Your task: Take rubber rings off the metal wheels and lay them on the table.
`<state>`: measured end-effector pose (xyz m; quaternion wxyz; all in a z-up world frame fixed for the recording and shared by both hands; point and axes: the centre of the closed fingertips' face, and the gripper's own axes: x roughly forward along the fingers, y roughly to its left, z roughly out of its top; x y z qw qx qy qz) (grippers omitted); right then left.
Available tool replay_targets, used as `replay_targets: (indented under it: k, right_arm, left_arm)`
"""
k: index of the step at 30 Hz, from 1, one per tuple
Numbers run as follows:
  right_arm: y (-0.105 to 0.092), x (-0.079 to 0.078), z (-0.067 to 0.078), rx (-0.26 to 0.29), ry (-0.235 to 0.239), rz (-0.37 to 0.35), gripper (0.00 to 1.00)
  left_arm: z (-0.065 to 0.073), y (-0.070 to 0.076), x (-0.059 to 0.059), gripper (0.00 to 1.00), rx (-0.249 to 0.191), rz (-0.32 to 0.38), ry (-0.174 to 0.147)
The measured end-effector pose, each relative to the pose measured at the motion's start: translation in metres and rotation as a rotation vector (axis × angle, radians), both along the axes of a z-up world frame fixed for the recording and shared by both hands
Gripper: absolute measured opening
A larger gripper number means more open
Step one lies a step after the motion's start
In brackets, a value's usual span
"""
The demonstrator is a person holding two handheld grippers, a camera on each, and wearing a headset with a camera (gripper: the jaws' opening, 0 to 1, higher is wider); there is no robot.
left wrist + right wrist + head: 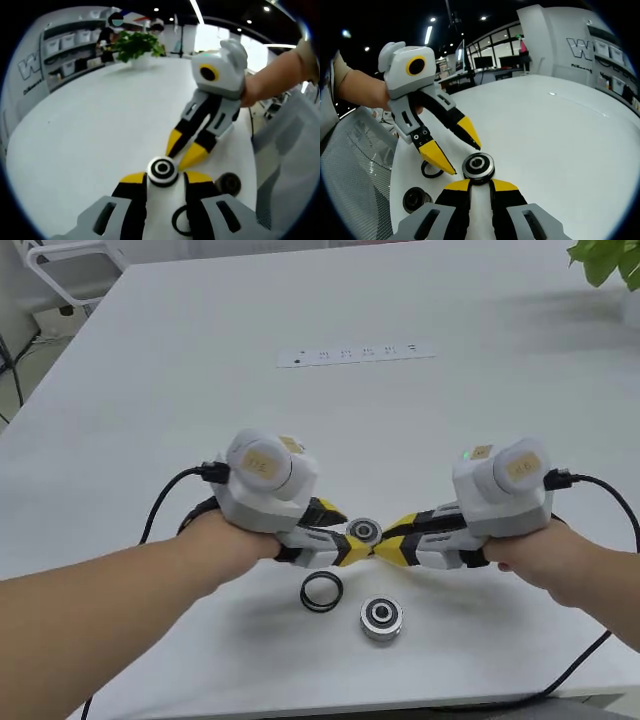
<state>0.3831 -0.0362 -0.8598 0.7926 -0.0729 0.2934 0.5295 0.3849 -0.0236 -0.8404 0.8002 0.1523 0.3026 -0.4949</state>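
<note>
A metal wheel [363, 531] with its black rubber ring on is held in the air between both grippers. The left gripper [345, 532] comes from the left and is shut across the wheel [162, 171], which sits between its yellow tips [165, 177]. The right gripper [385, 540] comes from the right, its narrow-set tips [481, 184] pinching the near rim of the wheel [478, 166]. Below them on the table lie a loose rubber ring [304, 591] and a bare metal wheel [381, 618].
The white table [200, 390] stretches far ahead, with a flat white strip [355, 353] at its middle. A potted plant [605, 260] stands at the far right corner. Black cables trail from both grippers toward the near table edge [300, 710].
</note>
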Motion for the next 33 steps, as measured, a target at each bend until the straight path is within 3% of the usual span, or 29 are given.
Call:
replay_targets:
  k: [18,19,21,33]
  right_arm:
    - [0.0020,-0.0048,0.0030,0.002,-0.002,0.002,0.11]
    - [0.0020,-0.0048,0.0031,0.001,-0.002,0.002,0.11]
    - [0.0019,-0.0042,0.0029,0.002,-0.002,0.000,0.11]
    - [0.0004,-0.0021,0.0004,-0.022,-0.036,-0.002,0.09]
  left_arm:
    - [-0.0009,-0.0062,0.0057,0.16,0.020,-0.009,-0.032]
    - [-0.0010,-0.0064,0.0058,0.16,0.022,-0.011,-0.036]
    - [-0.0017,-0.0067,0.0048,0.16,0.050,-0.036,-0.074]
    - [-0.0020,-0.0065,0.0058,0.14,0.063,-0.019,-0.102]
